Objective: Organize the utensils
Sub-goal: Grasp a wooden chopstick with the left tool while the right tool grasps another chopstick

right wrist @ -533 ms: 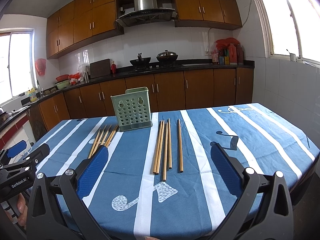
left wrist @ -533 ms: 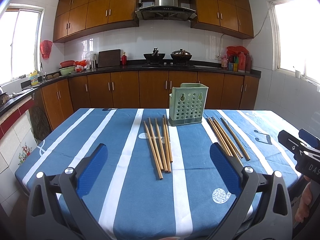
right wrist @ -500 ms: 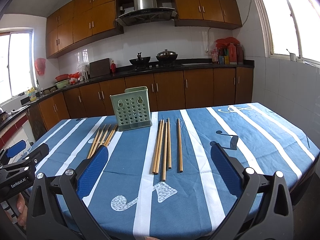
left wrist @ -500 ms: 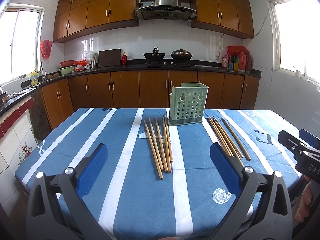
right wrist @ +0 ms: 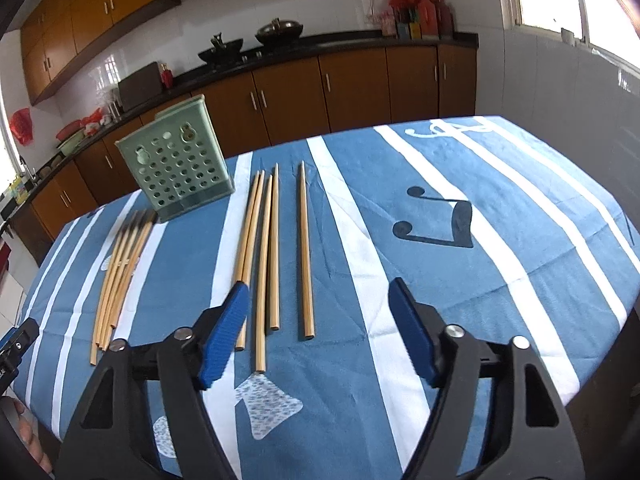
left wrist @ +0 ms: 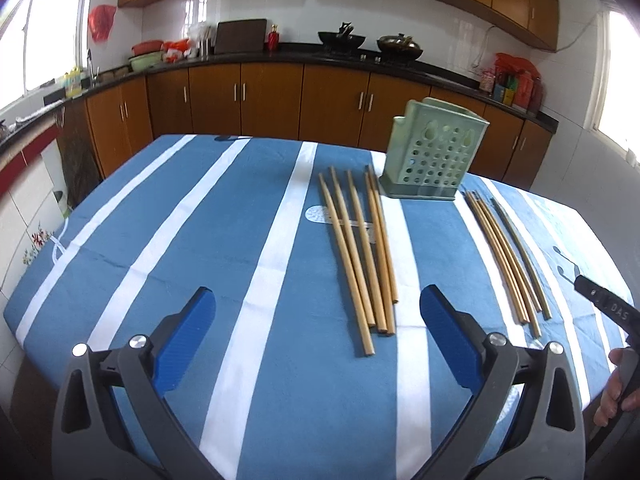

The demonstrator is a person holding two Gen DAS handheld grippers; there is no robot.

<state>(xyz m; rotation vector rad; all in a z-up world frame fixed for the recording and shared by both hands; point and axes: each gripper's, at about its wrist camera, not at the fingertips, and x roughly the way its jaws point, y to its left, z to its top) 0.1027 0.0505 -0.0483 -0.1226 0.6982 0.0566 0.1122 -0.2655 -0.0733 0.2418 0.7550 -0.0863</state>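
Both tongs hang wide open and hold nothing: the left tongs (left wrist: 316, 338) and the right tongs (right wrist: 320, 332), low over the blue and white striped tabletop (right wrist: 460, 280). This looks like the reach step. Just ahead lie 5 long light wooden chopsticks (right wrist: 272, 248). Next, close on 1. Farther back stands the green plastic holder with holes (right wrist: 178, 166).

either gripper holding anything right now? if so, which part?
Nothing held. The left gripper and right gripper are both open and empty above the tablecloth. All chopsticks lie flat beside the green holder.
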